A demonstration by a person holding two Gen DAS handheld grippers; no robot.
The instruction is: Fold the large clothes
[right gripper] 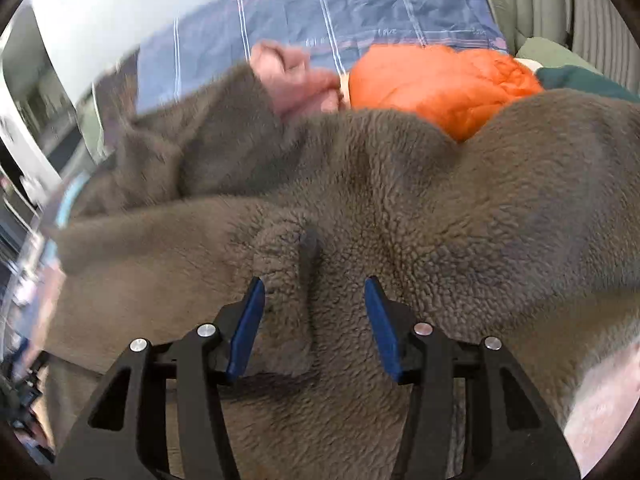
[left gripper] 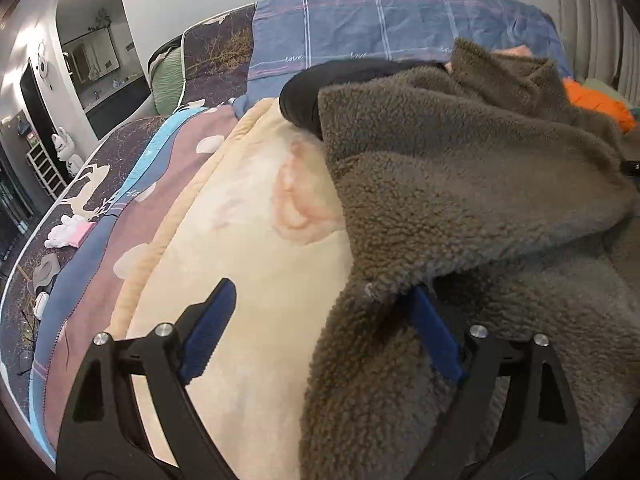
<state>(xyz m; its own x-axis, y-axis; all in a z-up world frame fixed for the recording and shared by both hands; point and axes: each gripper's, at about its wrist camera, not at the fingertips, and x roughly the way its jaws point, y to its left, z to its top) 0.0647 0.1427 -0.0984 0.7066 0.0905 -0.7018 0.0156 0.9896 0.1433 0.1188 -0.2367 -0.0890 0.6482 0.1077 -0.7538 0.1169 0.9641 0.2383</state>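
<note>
A: Fleece jacket (left gripper: 472, 184) is lying rumpled on the cream blanket (left gripper: 256, 264), w/ an orange puffer (right gripper: 436, 80) just behind it.

B: Left gripper (left gripper: 324, 320)?

A: Jaws are standing wide; the hem is draping over one finger, nothing pinched. Right gripper (right gripper: 314, 308) is sitting half-open around a raised ridge, pads not pressing.

B: Pinch edges, not mid-panel imo. Thick curly pile is bunching, so smooth it flat first.

Home bedroom: bed (left gripper: 280, 32) with blankets, padded headboard (left gripper: 588, 20).
</note>
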